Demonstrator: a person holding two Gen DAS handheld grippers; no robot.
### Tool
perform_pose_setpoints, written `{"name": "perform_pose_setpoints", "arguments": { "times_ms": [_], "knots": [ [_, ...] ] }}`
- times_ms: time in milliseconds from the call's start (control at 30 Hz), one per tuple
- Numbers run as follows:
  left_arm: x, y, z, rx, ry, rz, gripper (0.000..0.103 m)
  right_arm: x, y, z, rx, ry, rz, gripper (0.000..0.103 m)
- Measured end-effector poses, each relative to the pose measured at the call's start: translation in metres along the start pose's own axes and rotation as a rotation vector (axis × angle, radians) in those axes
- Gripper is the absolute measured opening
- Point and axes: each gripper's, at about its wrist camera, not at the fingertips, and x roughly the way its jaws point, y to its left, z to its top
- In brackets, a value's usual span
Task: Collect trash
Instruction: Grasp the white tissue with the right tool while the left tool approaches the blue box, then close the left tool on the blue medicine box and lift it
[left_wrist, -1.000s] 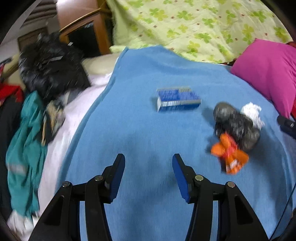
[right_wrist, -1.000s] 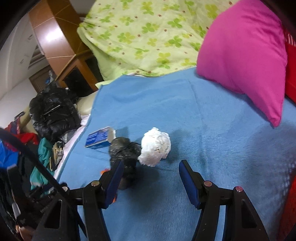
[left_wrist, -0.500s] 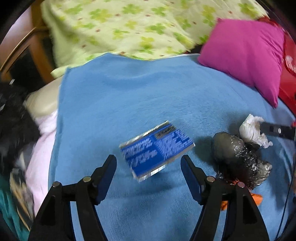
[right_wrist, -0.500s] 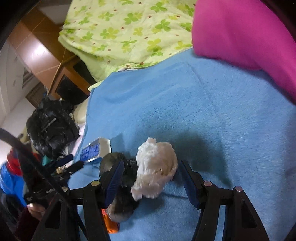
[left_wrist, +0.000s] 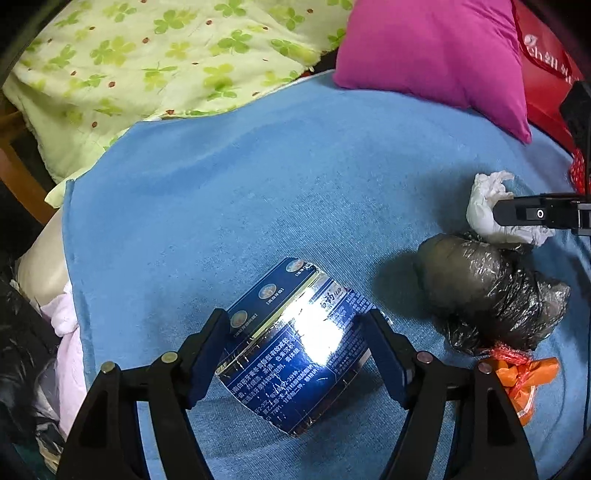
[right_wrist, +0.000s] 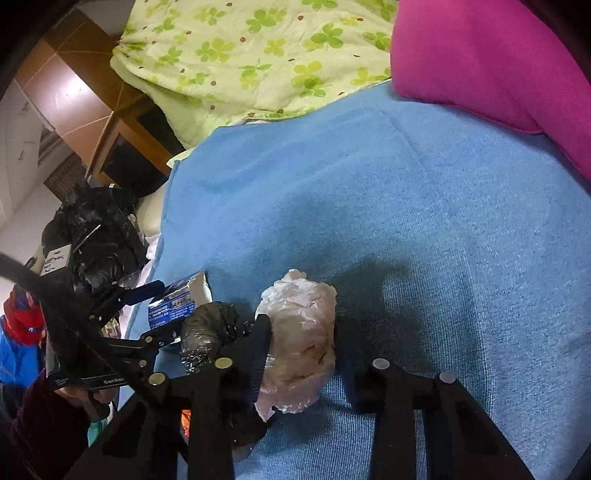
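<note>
Since a second ago we have brought our left gripper (left_wrist: 295, 343) down over the blue toothpaste box (left_wrist: 295, 347), its jaws just widening to straddle it without pressing. Our right gripper (right_wrist: 301, 339) has just been closing and now clamps the white crumpled tissue wad (right_wrist: 299, 332). Beside the wad, on the right gripper's left, lies the black plastic bundle (left_wrist: 487, 291) with an orange wrapper (left_wrist: 521, 380) at its near end. All rest on the blue blanket (left_wrist: 258, 192); ahead lie a pink pillow (left_wrist: 436, 48) and a clover-print quilt (left_wrist: 159, 55).
</note>
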Motion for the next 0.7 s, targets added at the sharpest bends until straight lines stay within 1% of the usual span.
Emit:
{"name": "perform_pose_setpoints", "arguments": {
  "times_ms": [100,267,400,467,567,700],
  "knots": [
    [-0.010,-0.003,-0.010,-0.005,-0.006,-0.002,0.076,-0.006,0.000,0.000,-0.007,-0.015,0.000,0.035],
    [-0.021,-0.010,-0.020,0.042,0.007,0.013,0.076,-0.019,-0.005,0.001,0.011,-0.029,0.018,0.035],
    [-0.019,-0.013,-0.019,0.058,0.028,0.048,0.076,-0.025,-0.008,0.001,0.024,-0.031,0.022,0.035],
    [-0.018,-0.013,-0.016,0.064,0.017,0.072,0.076,-0.026,-0.009,0.001,0.021,-0.031,0.019,0.035],
    [-0.018,-0.011,-0.013,0.052,0.002,0.081,0.076,-0.025,-0.010,0.002,0.022,-0.030,0.021,0.036],
    [-0.007,-0.004,-0.007,0.038,0.019,0.091,0.076,-0.024,-0.009,0.001,0.017,-0.027,0.026,0.036]
  ]
}}
